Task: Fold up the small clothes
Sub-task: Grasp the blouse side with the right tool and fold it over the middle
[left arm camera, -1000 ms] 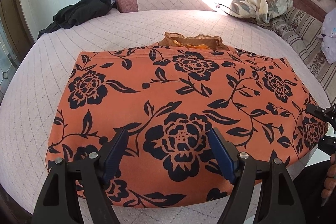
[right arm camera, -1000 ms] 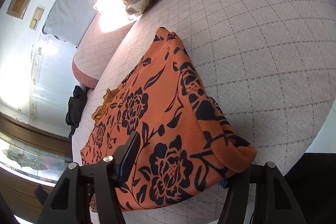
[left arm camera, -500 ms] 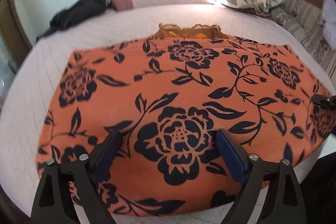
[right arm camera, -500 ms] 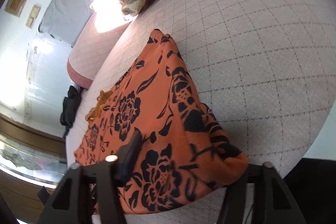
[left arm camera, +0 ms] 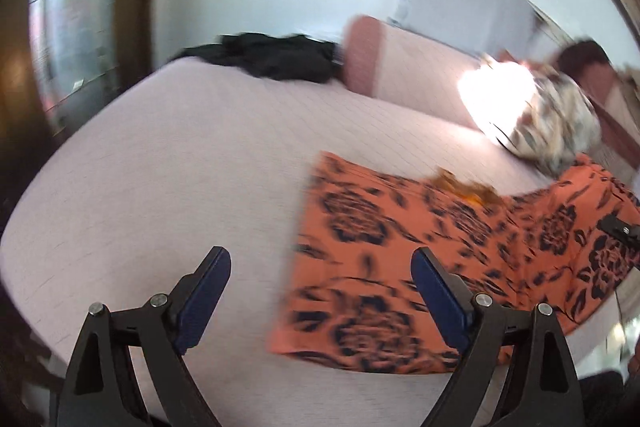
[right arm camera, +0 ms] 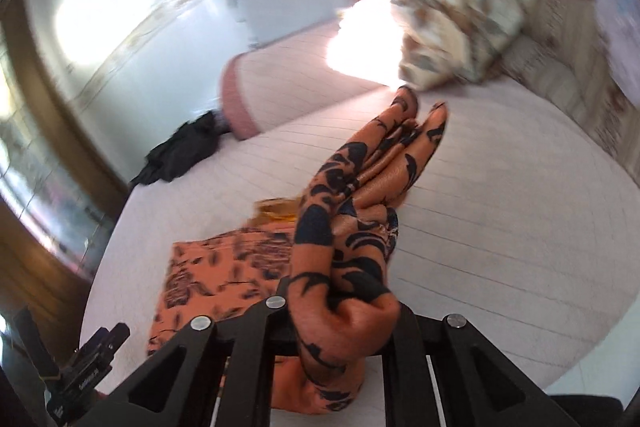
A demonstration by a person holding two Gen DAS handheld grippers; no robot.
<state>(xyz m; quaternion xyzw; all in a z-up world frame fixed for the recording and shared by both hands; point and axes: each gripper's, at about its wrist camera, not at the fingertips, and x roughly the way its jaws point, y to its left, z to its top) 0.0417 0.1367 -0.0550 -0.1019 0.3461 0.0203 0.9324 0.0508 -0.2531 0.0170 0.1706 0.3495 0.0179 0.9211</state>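
An orange garment with black flowers lies on a pale quilted bed. In the left wrist view my left gripper stands open above the bed, left of the garment's near left edge, only its right finger over the cloth. In the right wrist view my right gripper is shut on the garment's right edge, which rises from the bed in a bunched fold. The rest of the orange garment lies flat to the left. A brown lace trim shows at its far edge.
A black garment lies at the bed's far left by a pink bolster. A floral cloth pile sits at the far right in bright sun. My left gripper's body shows at the right wrist view's lower left.
My right gripper closed on the garment's right edge and lifted it. My left gripper swung left off the middle of the garment and now hangs over bare bed.
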